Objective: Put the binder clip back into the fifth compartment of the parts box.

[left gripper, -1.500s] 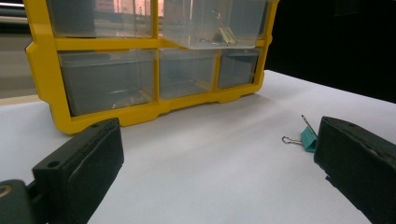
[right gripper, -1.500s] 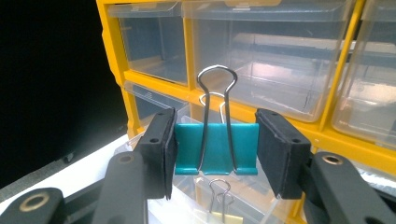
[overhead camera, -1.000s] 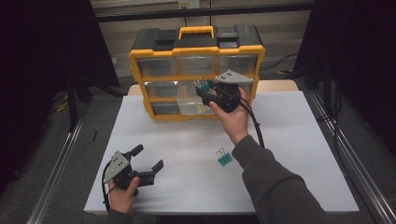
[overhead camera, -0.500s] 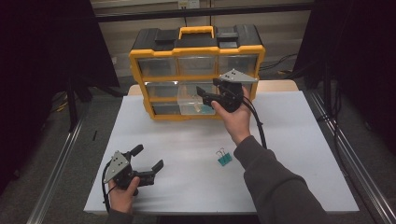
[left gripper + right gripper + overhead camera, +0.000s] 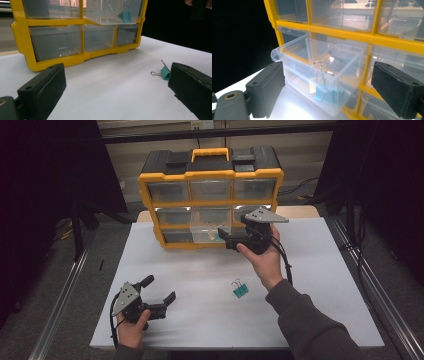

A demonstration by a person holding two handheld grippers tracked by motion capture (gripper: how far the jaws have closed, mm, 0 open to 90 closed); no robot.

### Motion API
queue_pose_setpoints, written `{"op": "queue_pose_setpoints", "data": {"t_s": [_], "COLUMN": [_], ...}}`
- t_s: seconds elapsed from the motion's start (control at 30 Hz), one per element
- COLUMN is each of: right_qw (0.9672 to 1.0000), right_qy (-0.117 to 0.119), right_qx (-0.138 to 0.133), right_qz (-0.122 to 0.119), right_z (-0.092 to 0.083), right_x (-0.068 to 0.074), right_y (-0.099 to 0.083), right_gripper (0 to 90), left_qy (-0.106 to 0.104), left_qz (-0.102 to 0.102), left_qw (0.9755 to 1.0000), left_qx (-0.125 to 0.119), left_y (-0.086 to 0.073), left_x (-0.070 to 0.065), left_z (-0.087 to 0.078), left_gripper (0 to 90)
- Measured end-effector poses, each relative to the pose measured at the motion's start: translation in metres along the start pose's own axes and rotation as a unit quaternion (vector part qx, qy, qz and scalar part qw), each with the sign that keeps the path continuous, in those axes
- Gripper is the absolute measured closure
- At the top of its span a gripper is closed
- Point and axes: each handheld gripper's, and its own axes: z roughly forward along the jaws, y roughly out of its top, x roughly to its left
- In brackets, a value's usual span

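Teal binder clip (image 5: 327,93) lying in the pulled-out clear drawer (image 5: 294,53) of the yellow organizer (image 5: 210,175) at the far desk (image 5: 320,270) edge, just beyond the empty right hand-held gripper (image 5: 227,239), jaws just opened wide; left hand-held gripper (image 5: 161,291) near, open, empty.

A: Where is the binder clip (image 5: 325,92) now?

B: It lies inside the clear drawer (image 5: 294,58), which is pulled out from the middle row of the yellow organizer (image 5: 210,175). It is teal, and its wire handles stand up against the drawer's front wall.

A: And the other one?

B: A second teal clip (image 5: 240,289) lies on the white table, well in front of the organizer, with its wire handles pointing towards the cabinet.
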Motion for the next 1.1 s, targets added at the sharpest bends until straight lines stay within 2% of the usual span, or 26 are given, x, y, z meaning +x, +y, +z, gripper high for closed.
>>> {"op": "queue_pose_setpoints", "data": {"t_s": [0.1, 0.13, 0.2, 0.27, 0.33, 0.4, 0.43, 0.47, 0.5, 0.53, 0.67, 0.7, 0.83, 0.93, 1.0, 1.1], "right_qw": [1.0, 1.0, 1.0, 0.9999, 0.9999, 0.9999, 0.9998, 0.9997, 0.9997, 0.9997, 0.999, 0.9987, 0.9969, 0.9959, 0.9955, 0.994], "right_qy": [0.003, 0.004, 0.006, 0.01, 0.01, 0.011, 0.014, 0.015, 0.018, 0.018, 0.021, 0.021, 0.028, 0.033, 0.027, 0.025], "right_qx": [0.0, -0.001, -0.001, 0.003, 0.007, 0.009, 0.012, 0.015, 0.017, 0.017, 0.037, 0.044, 0.073, 0.084, 0.09, 0.106], "right_qz": [-0.001, 0.001, 0.003, 0.006, 0.005, 0.007, 0.007, 0.007, 0.006, 0.007, 0.012, 0.017, 0.011, 0.008, 0.006, 0.003], "right_z": [-0.009, -0.012, -0.016, -0.02, -0.023, -0.026, -0.027, -0.029, -0.03, -0.032, -0.037, -0.037, -0.04, -0.041, -0.042, -0.043], "right_x": [-0.001, -0.001, -0.002, -0.002, -0.001, 0.0, 0.001, 0.002, 0.002, 0.002, 0.001, 0.001, 0.004, 0.005, 0.004, 0.003], "right_y": [-0.006, -0.008, -0.013, -0.019, -0.025, -0.033, -0.037, -0.041, -0.045, -0.049, -0.063, -0.067, -0.083, -0.091, -0.095, -0.101], "right_gripper": [10.3, 10.2, 9.4, 8.1, 7.7, 7.4, 7.1, 7.0, 7.1, 7.2, 7.1, 7.1, 7.5, 7.8, 8.2, 8.2], "left_qy": [0.001, 0.001, 0.003, 0.003, -0.001, -0.003, 0.002, 0.003, 0.001, 0.005, 0.004, 0.0, 0.003, 0.002, 0.002, 0.0], "left_qz": [0.006, -0.005, -0.004, 0.004, 0.001, 0.008, -0.011, 0.007, -0.004, -0.004, 0.001, 0.004, -0.003, 0.003, 0.005, -0.002], "left_qw": [1.0, 1.0, 1.0, 1.0, 1.0, 1.0, 0.9999, 1.0, 1.0, 1.0, 1.0, 1.0, 1.0, 1.0, 1.0, 1.0], "left_qx": [0.0, -0.004, -0.006, -0.001, -0.001, 0.004, -0.01, 0.0, -0.006, -0.007, -0.004, 0.003, -0.005, -0.003, -0.002, -0.006], "left_y": [0.0, 0.0, 0.001, 0.0, 0.0, 0.001, 0.0, 0.001, 0.001, 0.001, 0.001, 0.001, 0.001, 0.001, 0.001, 0.001], "left_x": [0.0, -0.001, 0.0, 0.001, 0.0, 0.001, -0.002, 0.001, 0.0, 0.0, 0.0, 0.0, -0.001, 0.0, 0.0, -0.001], "left_z": [0.0, 0.0, 0.0, 0.0, 0.0, -0.001, 0.001, -0.001, -0.001, -0.001, 0.0, -0.001, 0.0, -0.001, -0.001, 0.0], "left_gripper": [1.6, 1.6, 1.6, 1.6, 1.6, 1.6, 1.6, 1.6, 1.6, 1.6, 1.6, 1.6, 1.6, 1.6, 1.6, 1.6]}}
